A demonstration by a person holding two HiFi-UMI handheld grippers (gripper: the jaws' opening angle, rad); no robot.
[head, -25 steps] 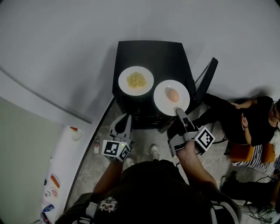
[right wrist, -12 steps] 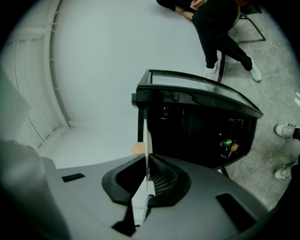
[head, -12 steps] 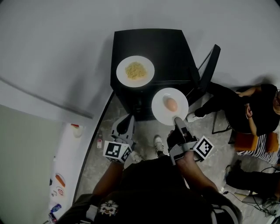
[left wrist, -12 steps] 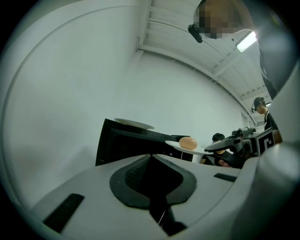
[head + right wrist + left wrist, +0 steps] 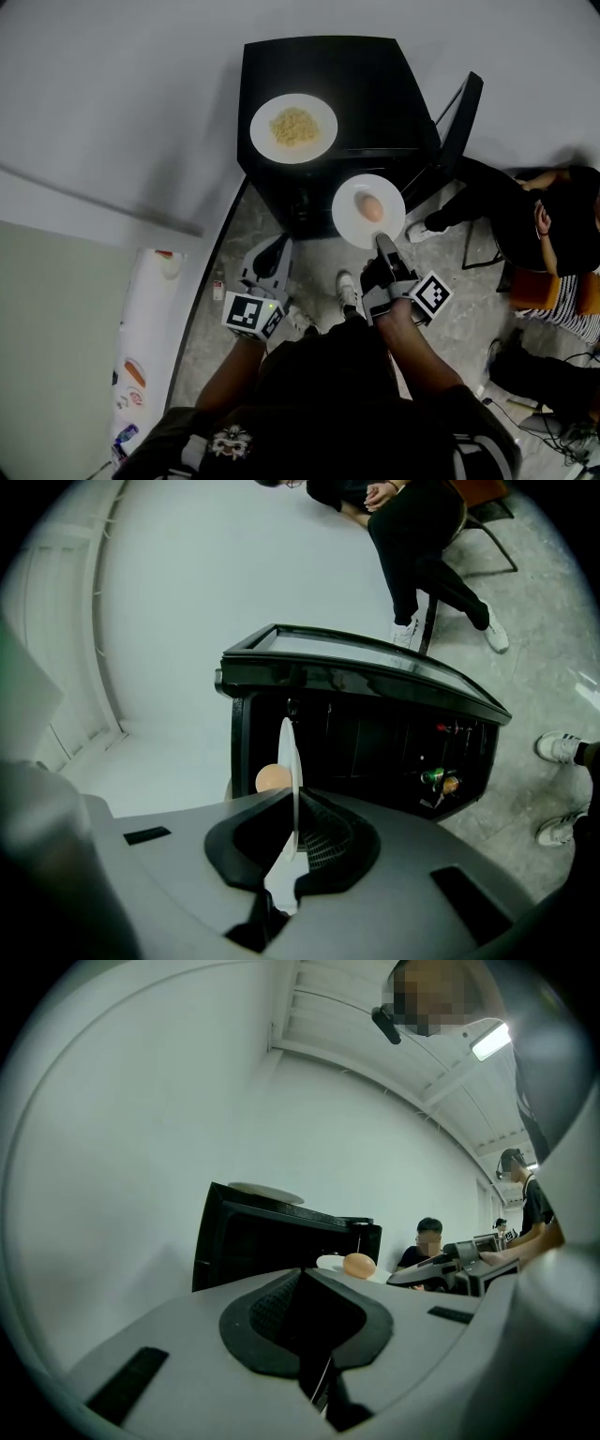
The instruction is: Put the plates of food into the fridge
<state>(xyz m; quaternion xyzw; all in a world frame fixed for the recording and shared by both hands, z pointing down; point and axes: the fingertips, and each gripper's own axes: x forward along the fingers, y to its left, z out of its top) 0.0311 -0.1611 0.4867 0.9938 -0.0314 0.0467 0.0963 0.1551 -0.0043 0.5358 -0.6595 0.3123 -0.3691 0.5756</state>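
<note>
Right fingers (image 5: 323,841) pinch egg plate (image 5: 352,223) rim, grip just tightened; plate kept level before open fridge (image 5: 375,84), likely for shelving. Left fingers (image 5: 262,1307) pressed together, empty. Noodle plate (image 5: 293,128) sits atop fridge.

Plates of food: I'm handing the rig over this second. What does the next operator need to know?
The left gripper is shut and empty, low in front of the fridge.
The right gripper has just closed its jaws further; it is clamped on the rim of the egg plate, held level before the open fridge.
The noodle plate sits on top of the fridge.
Done: egg plate is in hand.
Left: set the egg plate inside, then fetch and store the noodle plate.
</note>
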